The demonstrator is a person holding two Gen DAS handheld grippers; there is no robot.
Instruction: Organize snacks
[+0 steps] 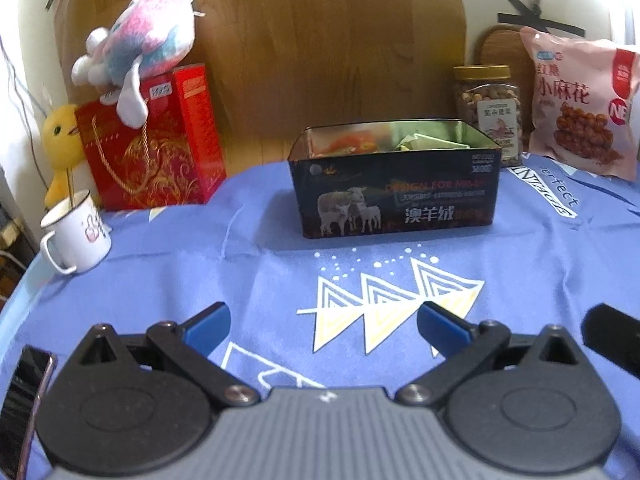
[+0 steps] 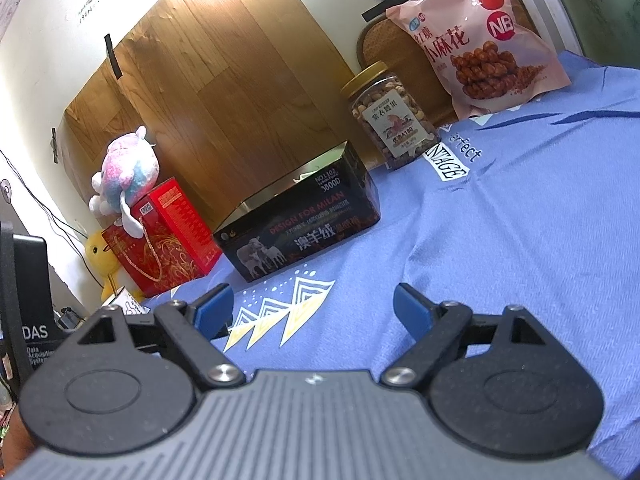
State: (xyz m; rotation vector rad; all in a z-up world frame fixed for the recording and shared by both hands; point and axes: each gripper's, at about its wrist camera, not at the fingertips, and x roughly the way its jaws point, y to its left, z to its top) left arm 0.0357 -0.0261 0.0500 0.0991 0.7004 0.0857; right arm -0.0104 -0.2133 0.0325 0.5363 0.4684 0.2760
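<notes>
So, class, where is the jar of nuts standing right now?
In both views the jar of nuts stands at the far right of the blue cloth, between the open black tin and the pink snack bag.

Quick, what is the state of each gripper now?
Left gripper: open, holding nothing.
Right gripper: open, holding nothing.

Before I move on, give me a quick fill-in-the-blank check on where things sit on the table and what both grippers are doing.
1. The plush toy lies on top of the ____ gift box.
2. The nut jar stands between the black tin and the ____ snack bag.
3. The black tin has ____ lid on it.
4. The left hand-held gripper and right hand-held gripper are both ____, holding nothing.

Missing words: red; pink; no; open
</notes>
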